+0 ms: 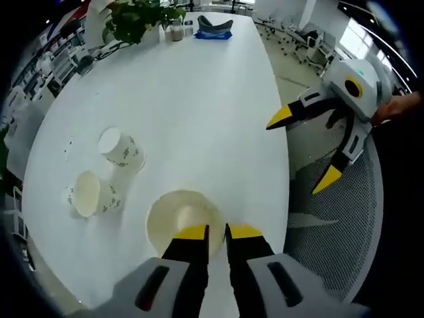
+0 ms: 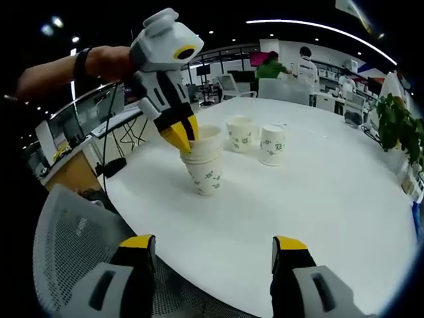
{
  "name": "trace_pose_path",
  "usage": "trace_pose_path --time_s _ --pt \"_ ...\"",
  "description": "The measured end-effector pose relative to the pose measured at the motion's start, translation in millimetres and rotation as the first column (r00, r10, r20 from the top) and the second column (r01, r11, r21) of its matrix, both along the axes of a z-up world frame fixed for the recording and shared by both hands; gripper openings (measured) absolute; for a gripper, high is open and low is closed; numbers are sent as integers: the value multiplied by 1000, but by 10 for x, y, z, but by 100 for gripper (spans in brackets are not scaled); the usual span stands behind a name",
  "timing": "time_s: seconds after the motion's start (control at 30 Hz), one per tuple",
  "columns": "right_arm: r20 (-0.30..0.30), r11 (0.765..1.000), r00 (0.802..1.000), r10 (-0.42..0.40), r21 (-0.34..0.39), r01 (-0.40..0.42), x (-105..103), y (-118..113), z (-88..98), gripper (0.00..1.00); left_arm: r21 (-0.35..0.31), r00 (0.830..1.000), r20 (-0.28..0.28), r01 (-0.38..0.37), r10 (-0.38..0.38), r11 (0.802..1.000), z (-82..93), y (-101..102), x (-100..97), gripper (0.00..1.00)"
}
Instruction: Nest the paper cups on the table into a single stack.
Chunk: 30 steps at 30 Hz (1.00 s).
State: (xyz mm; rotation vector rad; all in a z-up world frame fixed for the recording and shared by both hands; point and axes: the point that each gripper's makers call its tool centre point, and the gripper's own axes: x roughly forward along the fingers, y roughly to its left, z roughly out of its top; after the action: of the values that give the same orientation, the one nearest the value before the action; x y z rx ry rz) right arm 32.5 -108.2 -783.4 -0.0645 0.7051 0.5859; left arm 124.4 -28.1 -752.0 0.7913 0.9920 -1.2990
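Note:
A short stack of white paper cups with green print (image 2: pixel 207 165) stands near the table's edge. My left gripper (image 2: pixel 180 138) is shut on its rim. Seen from above in the left gripper view, the stack's open mouth (image 1: pixel 180 215) lies just beyond my left gripper (image 1: pixel 218 231), whose jaws pinch the near rim. Two more single cups stand farther along the table: one mouth-up (image 2: pixel 241 134) (image 1: pixel 89 194), the other seemingly upside down (image 2: pixel 272 144) (image 1: pixel 121 149). My right gripper (image 2: pixel 214 243) (image 1: pixel 303 148) hangs open off the table edge, over a chair, with nothing in it.
The white table (image 1: pixel 199 99) stretches away, with a potted plant (image 1: pixel 136 16) and a blue-grey object (image 1: pixel 213 30) at its far end. A grey mesh chair (image 2: pixel 73 238) (image 1: pixel 338 225) sits by the near edge. People stand in the background (image 2: pixel 268 66).

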Motion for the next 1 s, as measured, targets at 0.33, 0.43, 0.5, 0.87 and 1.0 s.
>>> trace_pose_path --time_s 0.33,0.43,0.5,0.87,1.0 --pt "8 1000 1000 15 0 -15 11 24 75 72 -178 992 37 -108 117 978 359 -29 42 33" --pt "33 998 998 52 -40 -51 60 24 171 73 -252 979 40 -182 198 951 436 69 161 41" --pt "53 995 996 78 -66 -74 141 21 272 73 -282 967 51 -228 252 932 520 158 136 43" --pt "164 984 979 120 -147 -96 1297 -86 792 71 -347 899 12 -406 437 845 460 667 -50 46" --pt "155 980 979 130 -169 -103 1687 -93 775 71 -352 875 -13 -457 484 817 390 823 -125 46"
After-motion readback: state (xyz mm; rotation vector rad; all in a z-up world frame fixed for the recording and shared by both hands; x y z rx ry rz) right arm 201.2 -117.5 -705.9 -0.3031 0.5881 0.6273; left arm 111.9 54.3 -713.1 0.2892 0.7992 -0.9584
